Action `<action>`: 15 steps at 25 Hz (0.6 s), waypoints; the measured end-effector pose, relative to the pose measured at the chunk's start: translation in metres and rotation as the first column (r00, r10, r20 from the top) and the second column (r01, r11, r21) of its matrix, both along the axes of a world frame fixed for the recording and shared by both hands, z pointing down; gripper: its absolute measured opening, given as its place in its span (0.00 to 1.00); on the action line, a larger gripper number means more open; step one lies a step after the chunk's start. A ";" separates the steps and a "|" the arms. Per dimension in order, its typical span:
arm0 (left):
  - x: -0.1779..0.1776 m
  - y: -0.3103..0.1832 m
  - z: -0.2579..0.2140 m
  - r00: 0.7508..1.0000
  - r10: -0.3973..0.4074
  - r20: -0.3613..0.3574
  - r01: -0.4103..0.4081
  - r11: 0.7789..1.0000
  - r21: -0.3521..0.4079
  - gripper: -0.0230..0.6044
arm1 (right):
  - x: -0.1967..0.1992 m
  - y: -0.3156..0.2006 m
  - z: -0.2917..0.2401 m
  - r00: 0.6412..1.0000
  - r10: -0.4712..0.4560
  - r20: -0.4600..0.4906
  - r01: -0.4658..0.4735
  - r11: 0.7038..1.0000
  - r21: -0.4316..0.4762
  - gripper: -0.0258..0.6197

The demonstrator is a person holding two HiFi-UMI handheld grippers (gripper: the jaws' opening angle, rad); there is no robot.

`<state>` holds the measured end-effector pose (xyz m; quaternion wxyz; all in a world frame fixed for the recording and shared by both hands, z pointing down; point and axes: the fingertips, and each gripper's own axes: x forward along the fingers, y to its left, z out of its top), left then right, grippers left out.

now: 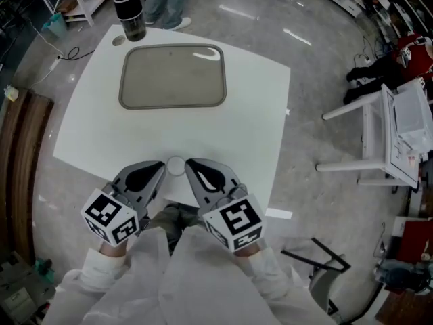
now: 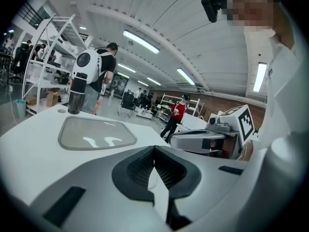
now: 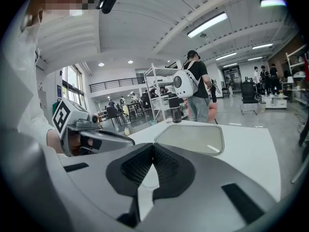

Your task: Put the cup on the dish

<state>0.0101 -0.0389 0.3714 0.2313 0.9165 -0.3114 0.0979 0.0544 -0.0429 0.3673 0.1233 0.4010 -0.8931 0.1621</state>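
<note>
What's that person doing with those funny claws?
A person holds a gripper in each hand at the near edge of a white table. The left gripper and the right gripper are both shut and empty. The dark cup stands at the far corner, just past the empty dish, not on it yet.
</note>
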 end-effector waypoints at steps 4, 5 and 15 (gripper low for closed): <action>0.000 0.003 0.008 1.000 0.024 -0.020 -0.024 1.000 -0.010 0.05 | -0.002 0.004 0.008 1.000 -0.015 0.004 0.015 1.000 -0.003 0.06; -0.002 0.003 0.010 1.000 0.023 -0.020 -0.023 1.000 -0.011 0.05 | -0.003 0.003 0.009 1.000 -0.013 0.003 0.013 1.000 -0.003 0.06; -0.006 0.006 0.038 0.999 0.023 -0.026 -0.025 0.997 -0.073 0.05 | -0.002 0.008 0.034 1.000 -0.011 -0.003 0.011 0.998 -0.058 0.06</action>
